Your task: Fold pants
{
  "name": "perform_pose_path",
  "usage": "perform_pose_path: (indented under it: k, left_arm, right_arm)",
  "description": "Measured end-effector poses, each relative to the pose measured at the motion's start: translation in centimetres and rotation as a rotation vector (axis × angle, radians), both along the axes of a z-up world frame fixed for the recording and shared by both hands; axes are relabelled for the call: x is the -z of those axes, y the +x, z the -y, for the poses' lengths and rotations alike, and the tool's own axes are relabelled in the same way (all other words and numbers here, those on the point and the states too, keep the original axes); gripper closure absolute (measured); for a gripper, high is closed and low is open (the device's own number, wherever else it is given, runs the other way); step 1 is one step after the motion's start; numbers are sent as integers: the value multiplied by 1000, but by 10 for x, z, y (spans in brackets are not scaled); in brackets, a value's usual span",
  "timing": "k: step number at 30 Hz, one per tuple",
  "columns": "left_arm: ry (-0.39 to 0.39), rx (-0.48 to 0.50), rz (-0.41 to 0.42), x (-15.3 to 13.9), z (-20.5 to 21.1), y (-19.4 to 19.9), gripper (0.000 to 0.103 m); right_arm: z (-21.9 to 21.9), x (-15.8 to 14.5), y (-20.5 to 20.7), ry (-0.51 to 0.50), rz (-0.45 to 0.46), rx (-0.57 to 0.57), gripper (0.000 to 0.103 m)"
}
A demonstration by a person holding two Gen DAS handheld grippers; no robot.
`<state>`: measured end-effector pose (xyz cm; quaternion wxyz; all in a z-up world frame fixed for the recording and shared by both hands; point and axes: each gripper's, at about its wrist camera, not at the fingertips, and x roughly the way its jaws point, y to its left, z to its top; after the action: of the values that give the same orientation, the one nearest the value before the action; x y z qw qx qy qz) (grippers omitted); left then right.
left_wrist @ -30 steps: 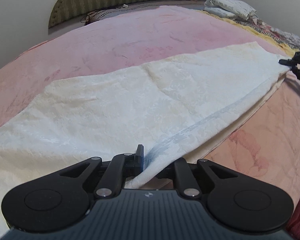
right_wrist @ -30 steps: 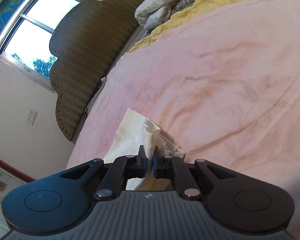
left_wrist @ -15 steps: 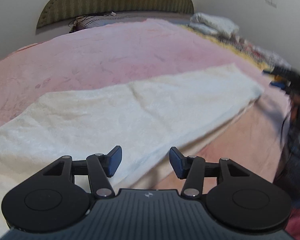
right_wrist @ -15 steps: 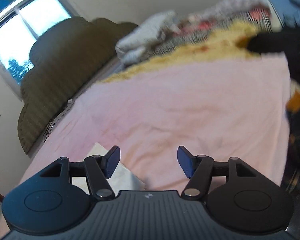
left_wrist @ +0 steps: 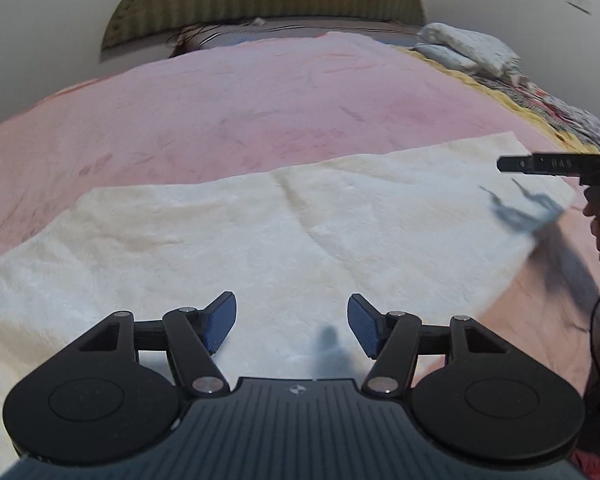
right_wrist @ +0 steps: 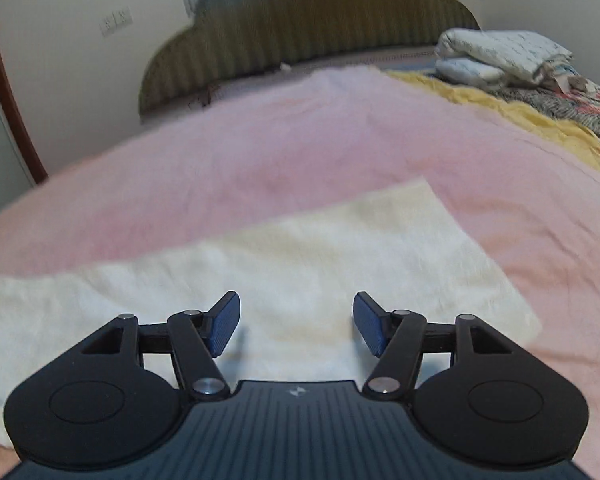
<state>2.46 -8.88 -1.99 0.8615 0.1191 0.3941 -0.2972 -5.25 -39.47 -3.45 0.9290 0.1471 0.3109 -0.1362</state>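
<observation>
The cream-white pants [left_wrist: 300, 232] lie flat as a long band across the pink bed cover [left_wrist: 260, 112]. They also show in the right wrist view [right_wrist: 320, 264], where one end reaches right. My left gripper [left_wrist: 292, 322] is open and empty, hovering over the near edge of the pants. My right gripper [right_wrist: 296, 322] is open and empty above the pants' right end. The right gripper also shows in the left wrist view [left_wrist: 556, 165] at the far right, above the pants' end.
An olive padded headboard [right_wrist: 320, 20] stands at the far end of the bed. Folded white bedding [right_wrist: 500, 56] and a yellow and patterned quilt [right_wrist: 540, 120] lie at the far right. A wall switch [right_wrist: 118, 22] is on the left wall.
Both grippers were shut on the pants' edge a second ago. They let go, opened and lifted back. The pants now lie flat on the bed.
</observation>
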Motion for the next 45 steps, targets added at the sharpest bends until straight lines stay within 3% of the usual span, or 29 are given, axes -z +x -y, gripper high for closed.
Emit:
perform_pose_path:
  k: [5,7,11,14,17,21,26,30,33,35,38,42,45]
  left_arm:
    - [50,-105,-75,11,-2,35,38]
    - [49,-140,-112,17,-2,52,38]
    - [57,-209,-99,19,-1,75,38]
    - [61,-221,-85,19,4,76,38]
    - [80,-229,-56,21,9,76,38]
    - [94,-256,-49,25,14,93,33]
    - [96,-308,-55,23,14,116,32]
    - [92,-322,-37,18,10,107,35]
    - [115,-333,-34,24,17,110,31]
    - [125,-341,-18,22,19,108,32]
    - [96,-335,15,12,15,89,31]
    - [77,-293,81,7,25,57,24]
    - [131,-239,71,19,46,49,24]
  right_arm:
    - [-3,24,64,-169,-211,-82,28]
    - [7,29,73,-139,-193,-65,16]
    - [7,15,69,-96,-139,15,15]
    - [-25,2,53,-9,-61,-149,16]
    - [-59,9,56,-33,-99,-279,16]
    - [-72,28,84,-126,-165,-296,13]
    - [-85,14,94,-179,-166,-262,9]
    - [-115,3,76,-109,-112,-429,9]
    - [-146,14,82,-154,-170,-547,9]
    - [-157,25,92,-221,-186,-546,7]
    - [-148,21,94,-163,-154,-464,6]
    - [-128,8,64,-106,-55,-399,6]
    - [-104,23,61,-25,-105,-353,6]
